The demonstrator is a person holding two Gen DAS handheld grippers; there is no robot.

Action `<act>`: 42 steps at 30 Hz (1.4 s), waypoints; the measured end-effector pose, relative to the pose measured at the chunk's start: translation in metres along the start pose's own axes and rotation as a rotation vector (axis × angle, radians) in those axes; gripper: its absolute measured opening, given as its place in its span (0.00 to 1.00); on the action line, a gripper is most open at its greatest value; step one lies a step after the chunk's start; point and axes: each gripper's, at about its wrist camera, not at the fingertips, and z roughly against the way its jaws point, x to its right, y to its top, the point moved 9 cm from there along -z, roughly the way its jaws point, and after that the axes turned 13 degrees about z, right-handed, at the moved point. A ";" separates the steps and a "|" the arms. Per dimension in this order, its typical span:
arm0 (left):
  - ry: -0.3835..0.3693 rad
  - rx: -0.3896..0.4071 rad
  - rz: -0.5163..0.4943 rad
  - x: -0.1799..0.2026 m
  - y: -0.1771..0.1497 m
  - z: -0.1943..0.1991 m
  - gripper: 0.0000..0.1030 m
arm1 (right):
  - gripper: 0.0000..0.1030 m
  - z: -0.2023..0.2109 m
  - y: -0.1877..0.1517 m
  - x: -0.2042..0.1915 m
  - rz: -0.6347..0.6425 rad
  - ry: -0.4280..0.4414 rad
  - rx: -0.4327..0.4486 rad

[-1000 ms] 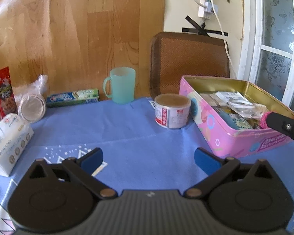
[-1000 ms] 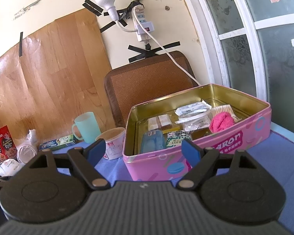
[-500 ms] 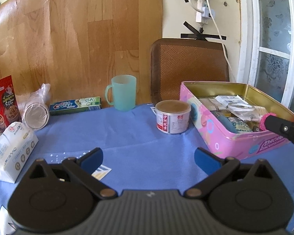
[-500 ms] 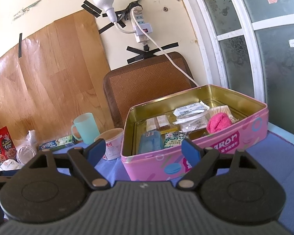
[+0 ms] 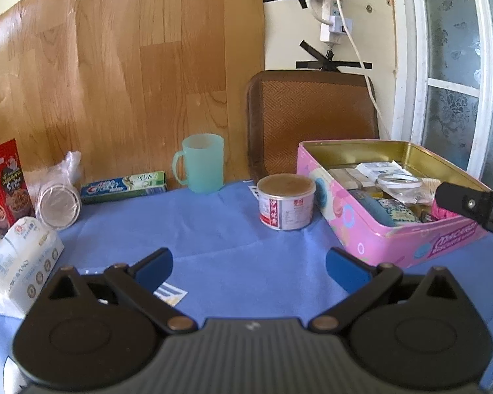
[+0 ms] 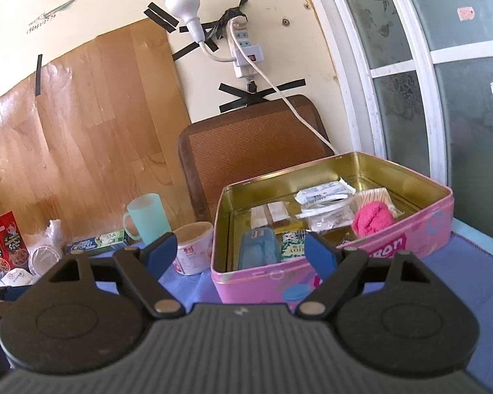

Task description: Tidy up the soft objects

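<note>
We hold both grippers, left (image 5: 249, 265) and right (image 6: 240, 249), apart and empty; right one hides the tin's (image 6: 420, 226) near contents

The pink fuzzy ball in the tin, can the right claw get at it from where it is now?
Probably yes. The right claw is open and empty, the pink tin has no lid, and the pink fuzzy ball lies on top by the near wall.

The right gripper (image 6: 240, 252), blue-padded fingers spread wide and empty, hangs before an open pink rectangular tin (image 6: 410, 246) on blue cloth (image 6: 476, 269). A fuzzy pink ball (image 6: 373, 220) lies inside, among packets.
</note>
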 end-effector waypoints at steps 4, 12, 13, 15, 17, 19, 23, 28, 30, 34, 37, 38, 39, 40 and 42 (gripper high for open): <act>-0.004 -0.025 0.008 0.001 -0.002 -0.003 1.00 | 0.84 -0.001 -0.007 0.002 -0.017 0.001 -0.018; -0.002 -0.025 0.004 0.007 0.000 0.000 1.00 | 0.84 0.003 -0.007 0.010 -0.038 -0.008 -0.003; -0.005 -0.022 0.004 0.008 0.000 0.000 1.00 | 0.84 0.003 -0.007 0.011 -0.041 -0.006 -0.004; -0.002 -0.015 -0.002 0.009 0.001 0.001 1.00 | 0.84 0.004 -0.008 0.011 -0.044 -0.004 -0.002; -0.002 -0.017 -0.010 0.011 0.000 0.001 1.00 | 0.84 0.005 -0.008 0.012 -0.046 -0.003 0.002; -0.009 -0.021 -0.009 0.013 0.000 0.001 1.00 | 0.84 0.005 -0.009 0.013 -0.047 -0.003 0.003; 0.000 -0.034 -0.011 0.016 0.000 0.001 1.00 | 0.84 0.008 -0.009 0.016 -0.055 -0.006 0.009; 0.008 -0.038 -0.031 0.023 0.003 0.004 1.00 | 0.84 0.011 -0.010 0.023 -0.072 -0.010 0.016; 0.013 -0.042 -0.039 0.026 0.004 0.004 1.00 | 0.84 0.012 -0.010 0.025 -0.075 -0.012 0.018; 0.017 -0.065 -0.026 0.031 0.009 0.002 1.00 | 0.84 0.015 -0.009 0.029 -0.089 -0.004 0.017; 0.016 -0.073 -0.032 0.038 0.011 0.000 1.00 | 0.84 0.021 -0.008 0.030 -0.071 0.004 0.019; 0.018 -0.078 -0.039 0.041 0.011 -0.002 1.00 | 0.84 0.022 -0.008 0.030 -0.067 0.011 0.014; 0.019 -0.084 -0.044 0.044 0.010 -0.003 1.00 | 0.84 0.023 -0.009 0.031 -0.064 0.016 0.010; 0.018 -0.092 -0.049 0.047 0.009 -0.005 1.00 | 0.84 0.024 -0.010 0.032 -0.061 0.019 0.006; 0.015 -0.107 -0.058 0.054 0.006 -0.007 1.00 | 0.84 0.026 -0.011 0.034 -0.052 0.025 -0.002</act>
